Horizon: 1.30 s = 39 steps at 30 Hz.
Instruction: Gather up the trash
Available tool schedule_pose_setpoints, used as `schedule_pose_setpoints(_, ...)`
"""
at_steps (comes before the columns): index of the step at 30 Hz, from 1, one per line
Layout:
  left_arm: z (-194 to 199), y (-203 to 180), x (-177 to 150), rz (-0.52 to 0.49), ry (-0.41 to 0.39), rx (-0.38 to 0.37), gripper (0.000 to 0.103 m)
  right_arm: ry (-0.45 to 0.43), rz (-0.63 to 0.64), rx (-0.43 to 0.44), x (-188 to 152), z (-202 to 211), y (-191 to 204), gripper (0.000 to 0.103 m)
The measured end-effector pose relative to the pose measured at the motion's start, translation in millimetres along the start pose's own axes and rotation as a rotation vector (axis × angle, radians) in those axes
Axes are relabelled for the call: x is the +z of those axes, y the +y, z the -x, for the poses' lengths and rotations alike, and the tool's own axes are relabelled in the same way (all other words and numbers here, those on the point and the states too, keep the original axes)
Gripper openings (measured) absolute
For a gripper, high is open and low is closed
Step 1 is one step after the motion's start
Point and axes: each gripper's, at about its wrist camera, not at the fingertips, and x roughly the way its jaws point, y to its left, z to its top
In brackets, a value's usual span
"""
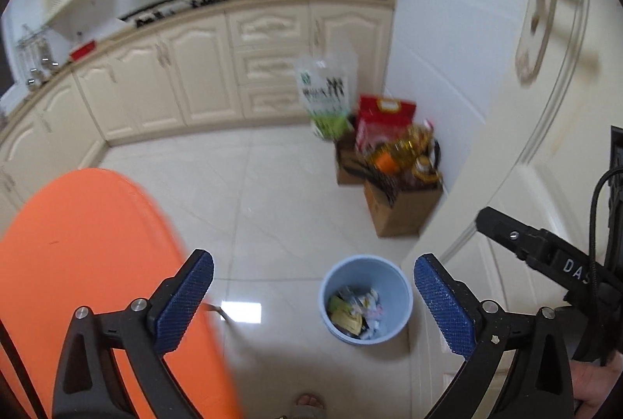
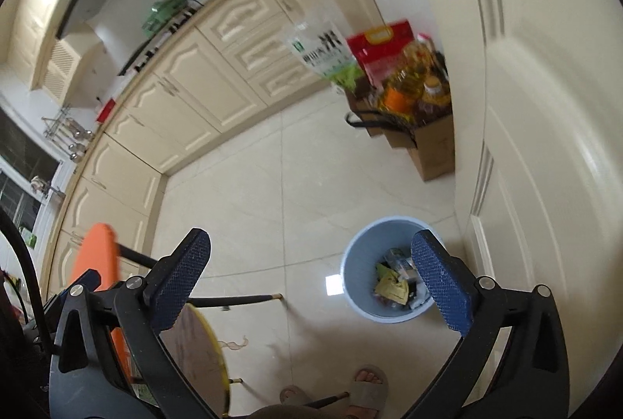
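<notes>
I have both the left gripper [image 1: 313,296] and right gripper [image 2: 311,280] spread wide and empty above the floor, the trash [image 1: 356,312] lying inside the blue bin [image 1: 403,306] beside the door, so next I judge I must find another piece.

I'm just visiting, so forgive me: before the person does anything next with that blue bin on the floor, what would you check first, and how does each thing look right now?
1. Left gripper open and holding nothing: ok.
2. Right gripper open and holding nothing: ok.
3. Blue bin upright on the floor: ok.
4. Trash lies inside the bin, with room above it: ok.
5. More trash left to collect: cannot tell; the floor near the bin shows none, and the orange table top is only partly seen.
6. Sandaled feet clear of the bin: ok.
</notes>
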Motion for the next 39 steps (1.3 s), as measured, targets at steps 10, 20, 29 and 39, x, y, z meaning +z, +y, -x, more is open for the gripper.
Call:
schedule_pose_setpoints(10, 178, 83, -98, 0.132, -0.223, 0.116, 0.102, -0.119, 0.202, 0.085, -44, 116, 144, 0.103)
schedule_pose_setpoints(20, 309, 102, -224, 0.235, -0.387, 0.264, 0.102, -0.197, 0.426, 0.183, -123, 193, 281, 0.103)
schedule_pose_setpoints(29, 379, 78, -314, 0.308, -0.449, 0.387, 0.102, -0.237, 0.568, 0.246, -192, 235, 359, 0.103)
schedule_pose_setpoints(39, 440, 42, -397, 0.374, -0.495, 0.452, 0.102, -0.252, 0.642, 0.261, -237, 257, 380, 0.103)
